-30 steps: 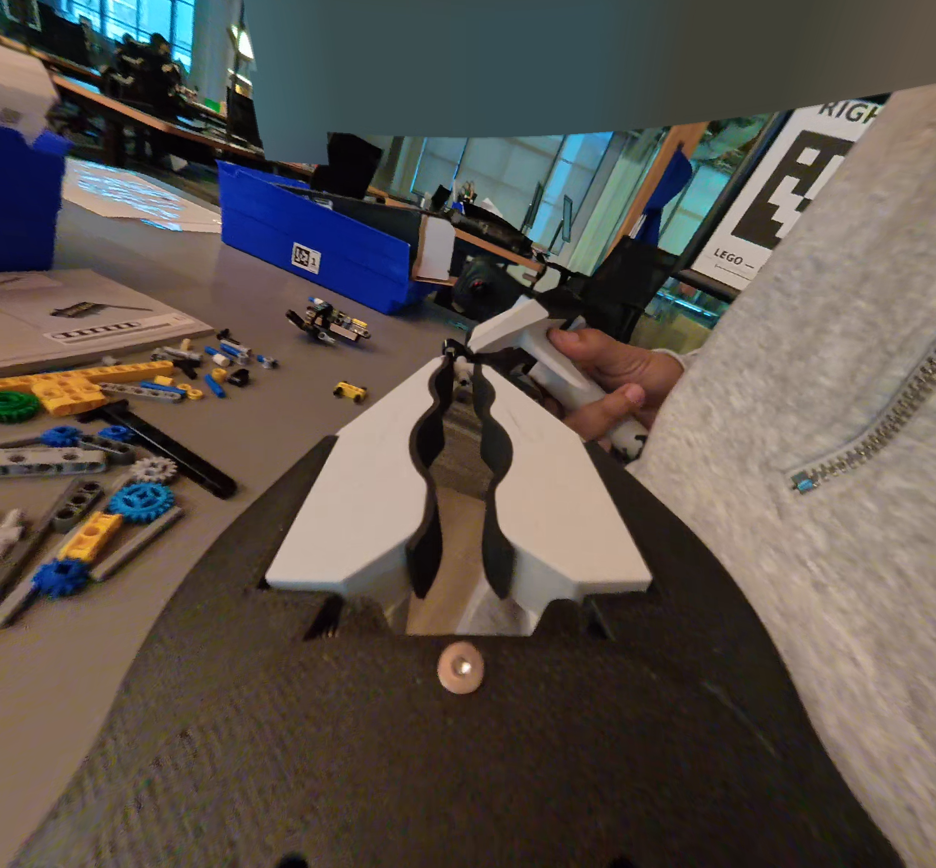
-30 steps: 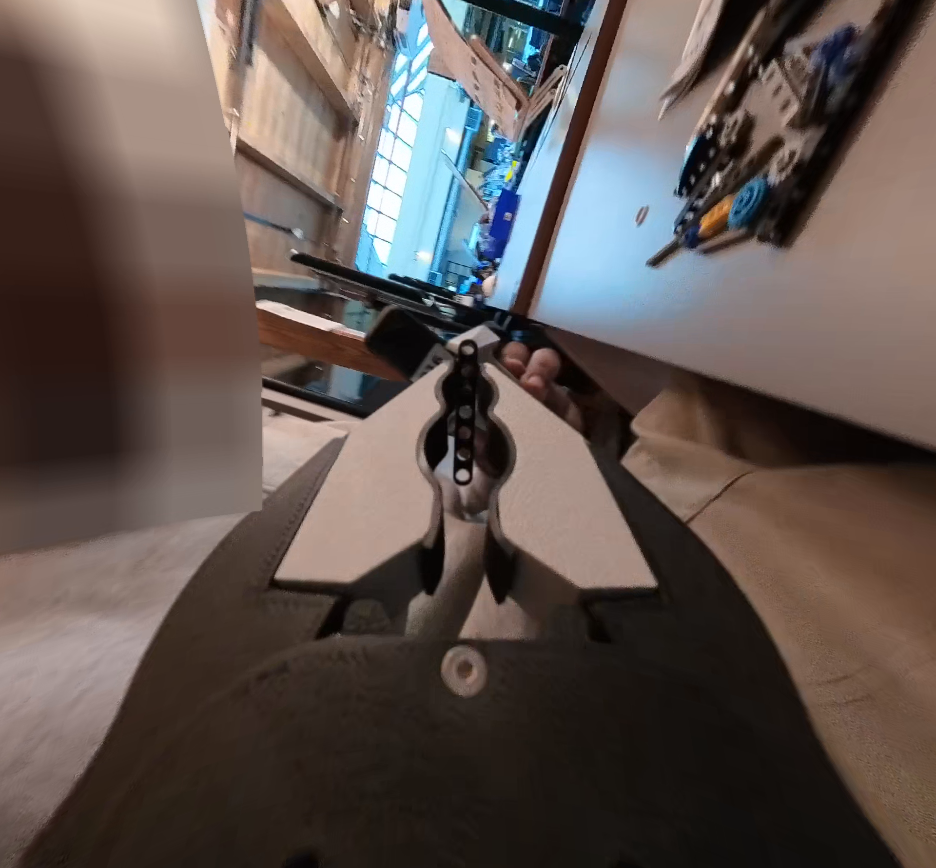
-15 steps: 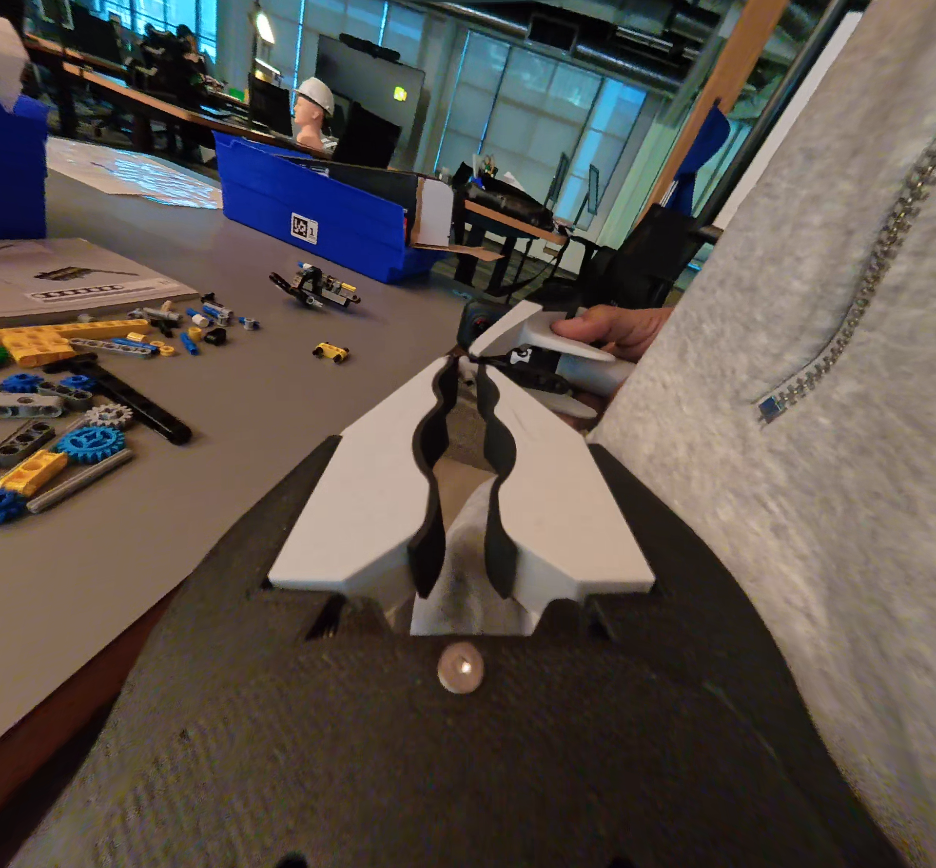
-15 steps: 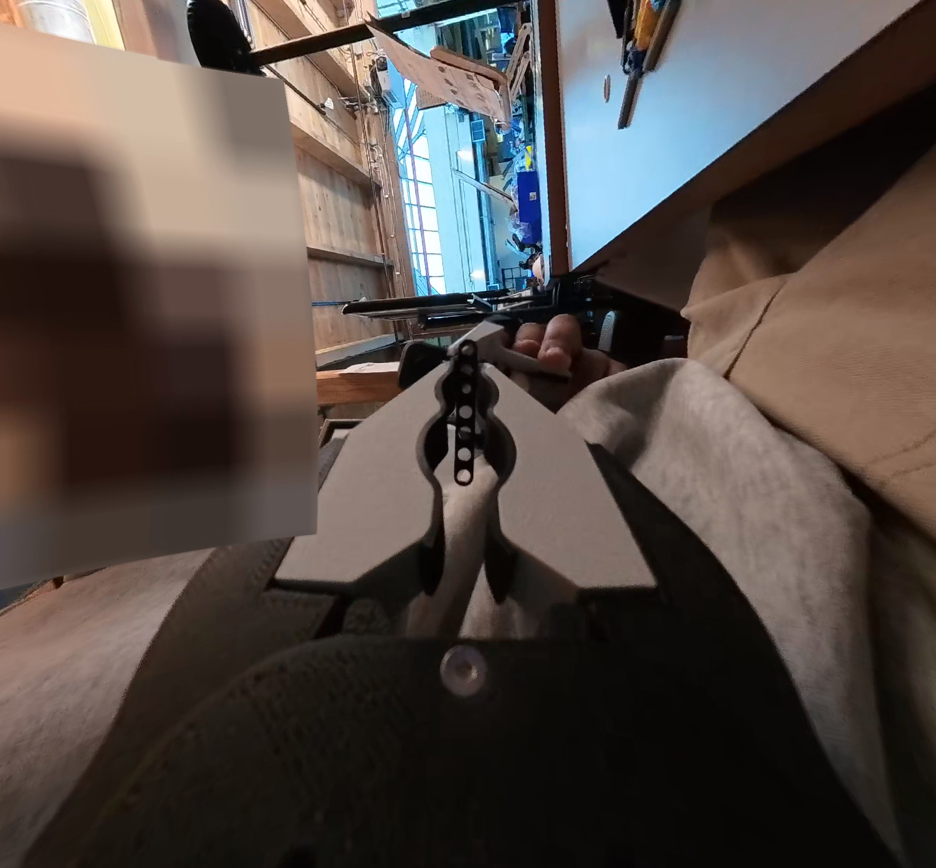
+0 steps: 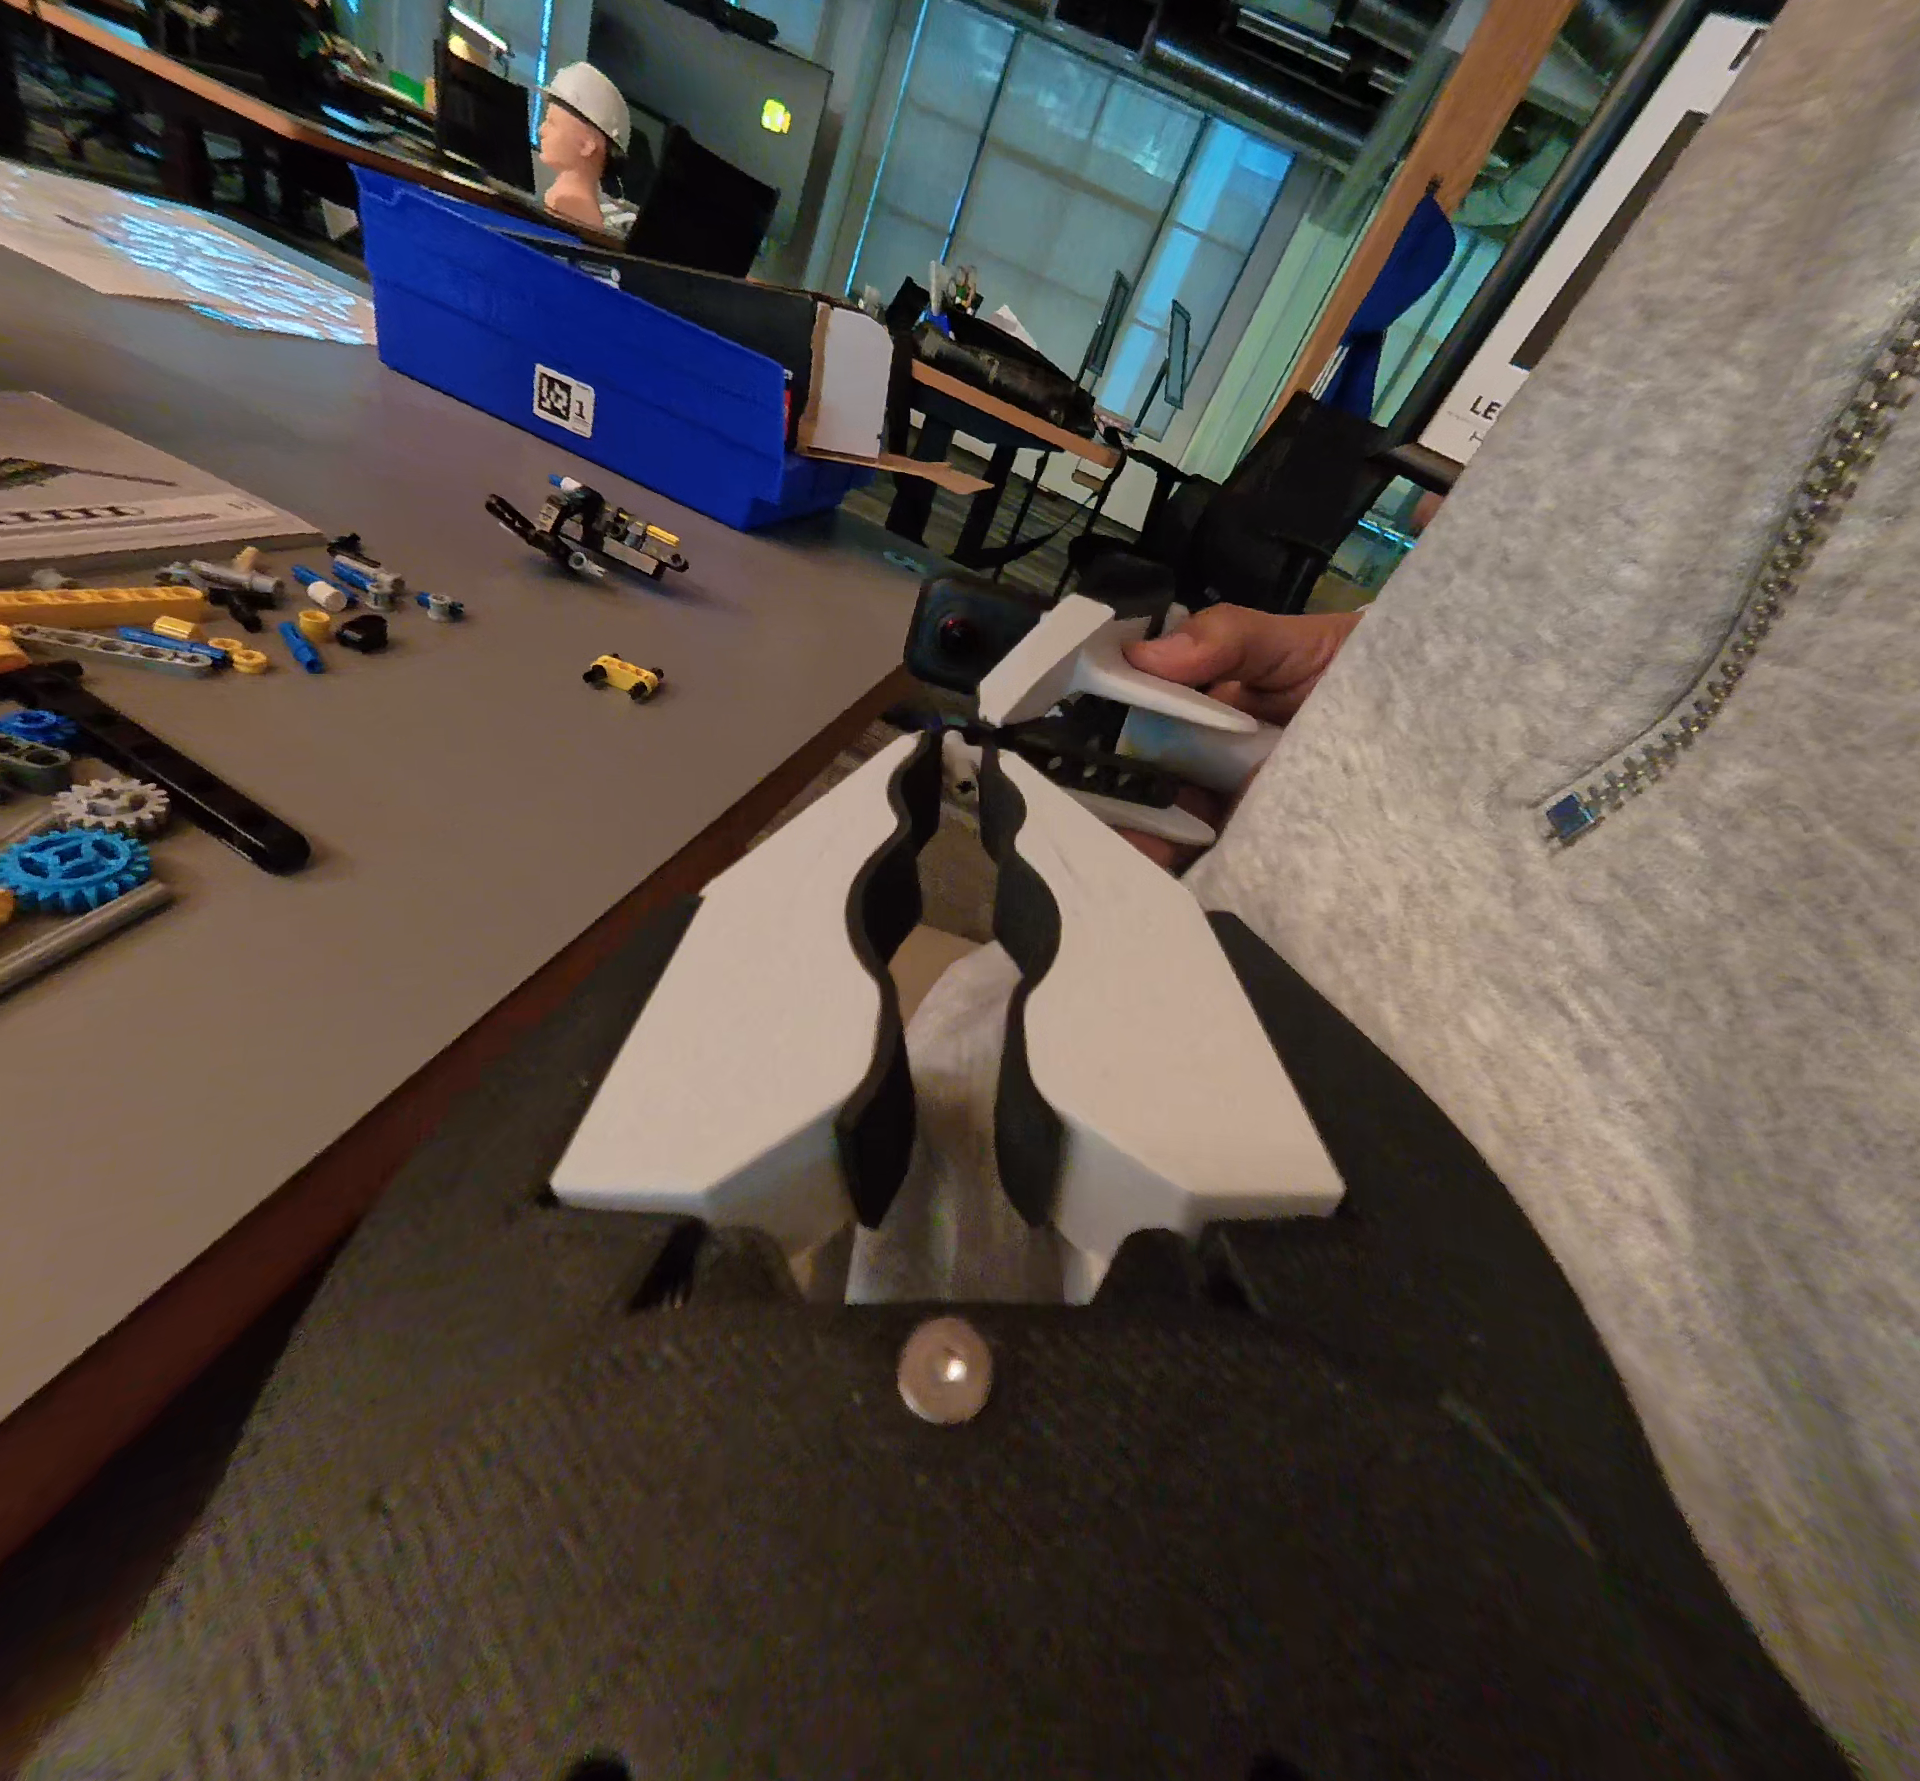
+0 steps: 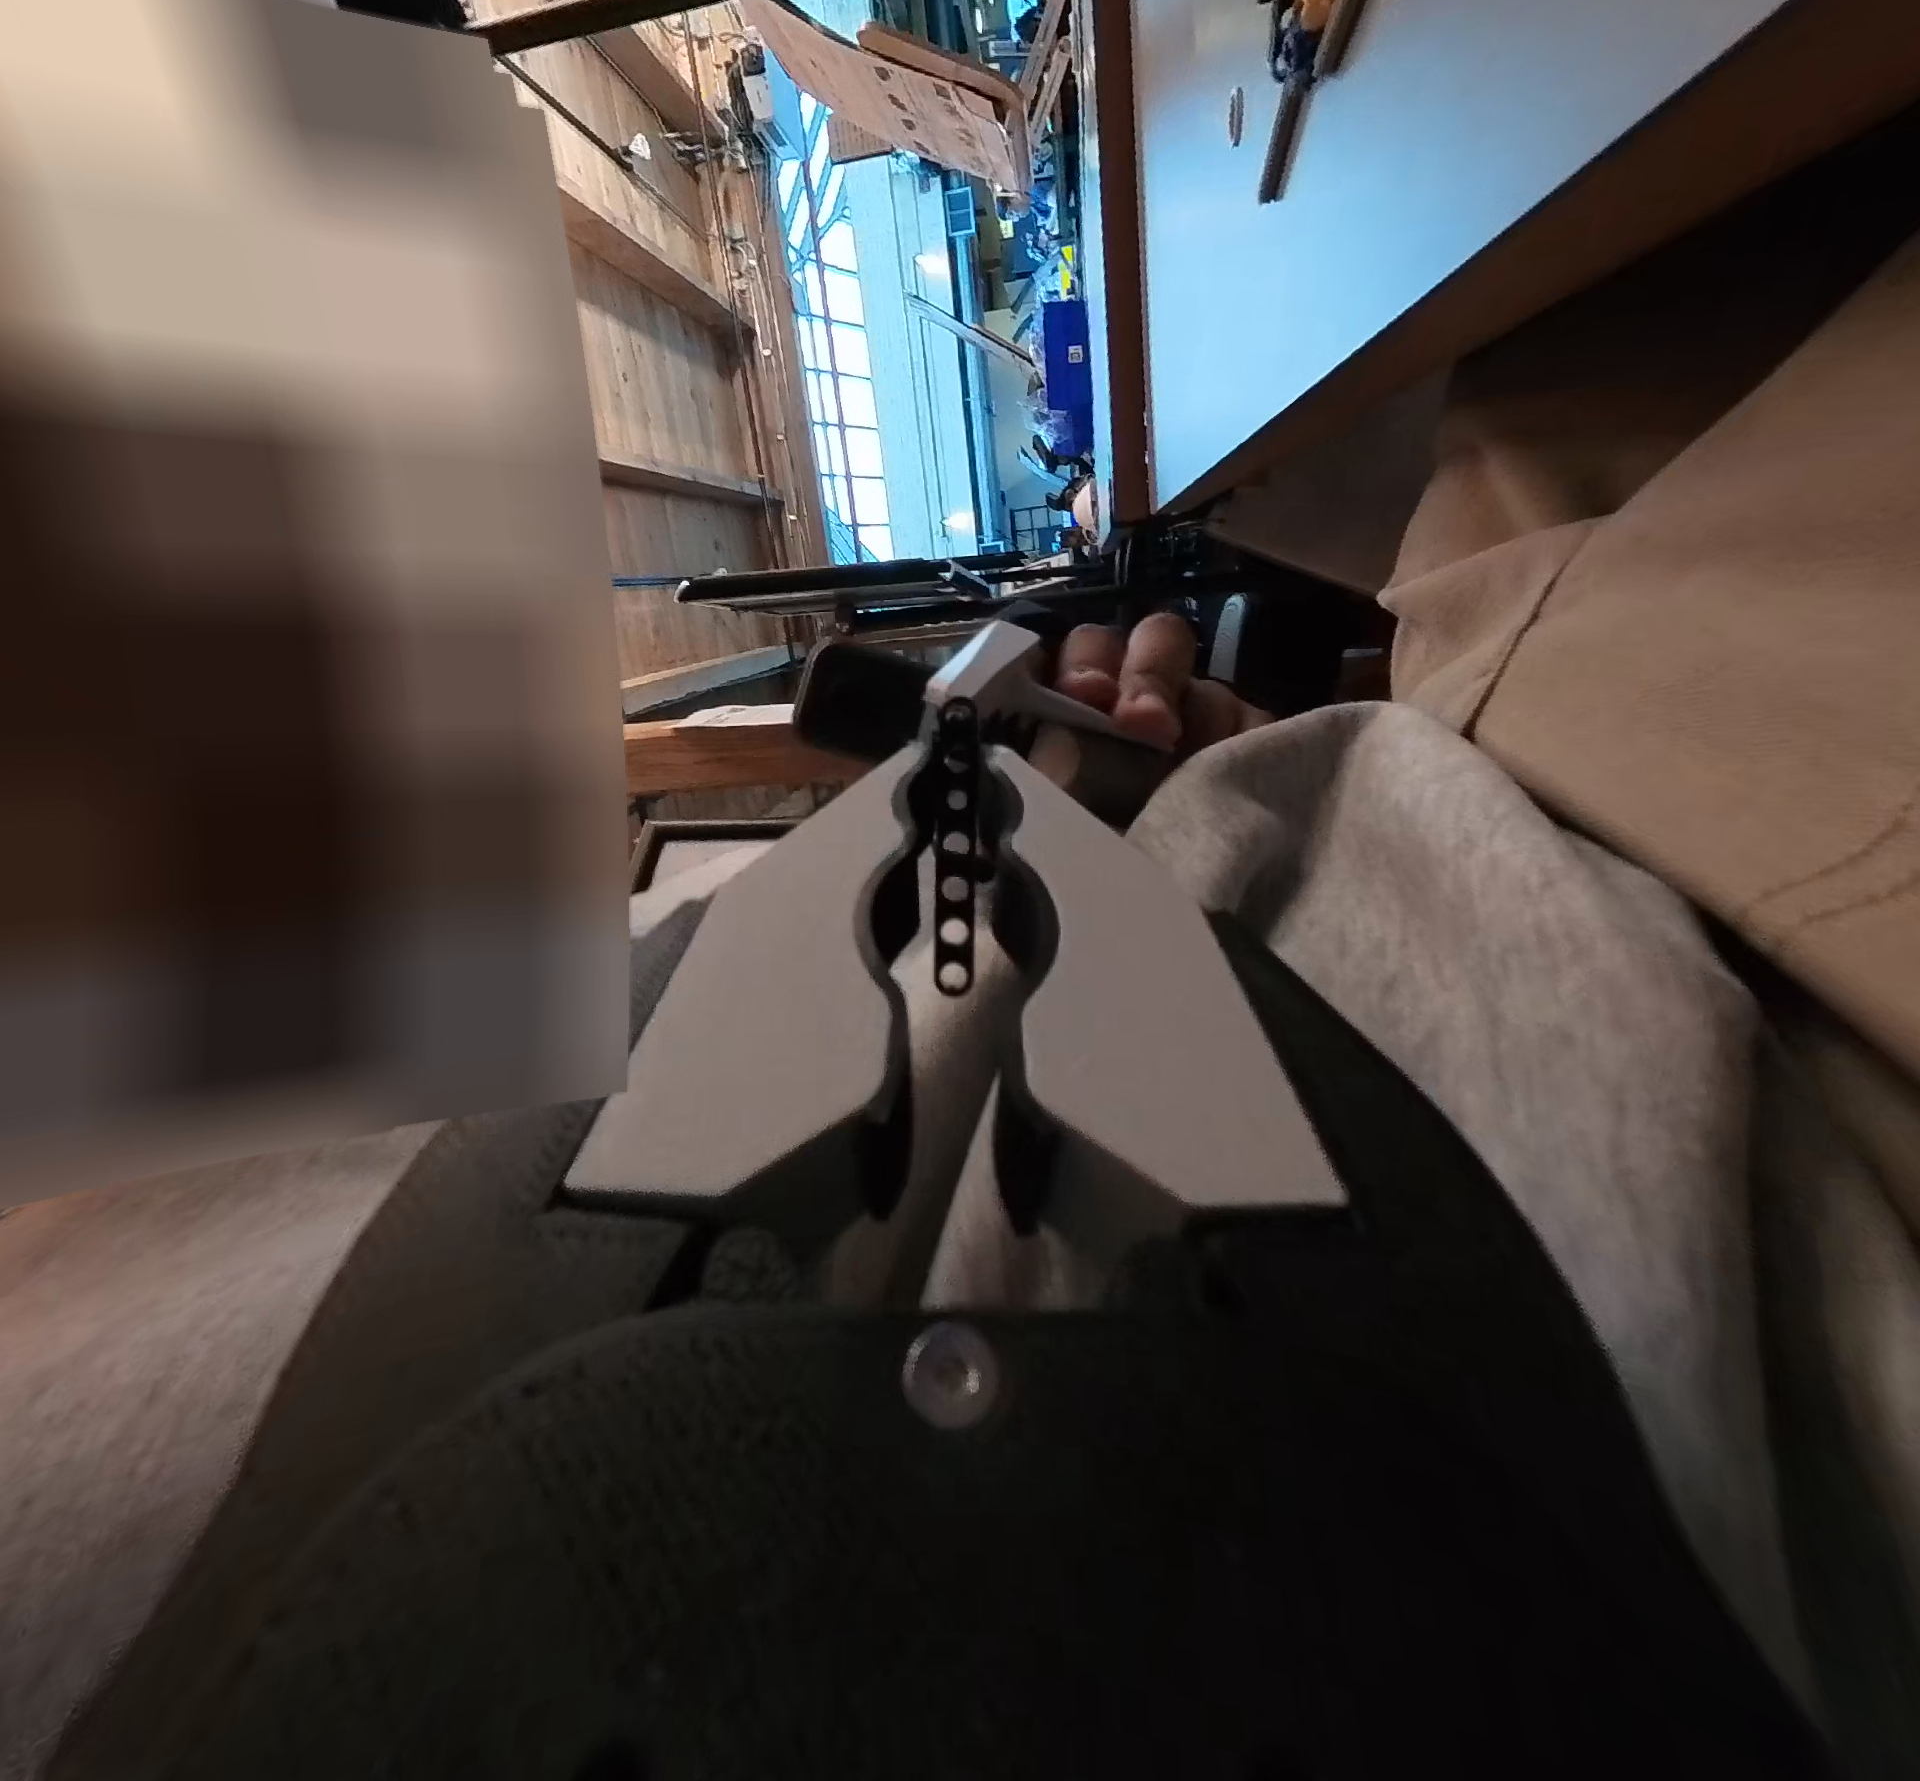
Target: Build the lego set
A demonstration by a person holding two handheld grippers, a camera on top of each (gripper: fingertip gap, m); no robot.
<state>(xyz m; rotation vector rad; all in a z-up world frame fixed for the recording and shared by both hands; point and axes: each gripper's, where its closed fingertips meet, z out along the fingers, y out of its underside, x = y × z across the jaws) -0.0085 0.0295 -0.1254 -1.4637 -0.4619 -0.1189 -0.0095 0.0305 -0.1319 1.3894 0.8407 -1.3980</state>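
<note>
My right gripper (image 6: 956, 744) is shut on a thin black Lego beam (image 6: 954, 879) with a row of holes, which stands upright between its pads. My left gripper (image 5: 961, 734) is shut at its tips on a small dark piece right at the end of that beam (image 5: 1101, 773); I cannot tell what the piece is. The two grippers meet tip to tip off the table's front edge, close to the person's grey hoodie (image 5: 1662, 796). The right gripper (image 5: 1081, 682) and a hand on it show in the left wrist view; the left gripper (image 6: 982, 677) shows beyond the beam in the right wrist view.
On the grey table (image 5: 468, 848) lie loose parts: a blue gear (image 5: 73, 869), a long black beam (image 5: 177, 786), a small yellow piece (image 5: 623, 677), a small built assembly (image 5: 592, 536). An instruction booklet (image 5: 104, 505) and a blue bin (image 5: 582, 360) sit farther back.
Both grippers have moved together off the table toward the person's body, still tip to tip. The right one still holds the black beam. The table edge now shows in both views.
</note>
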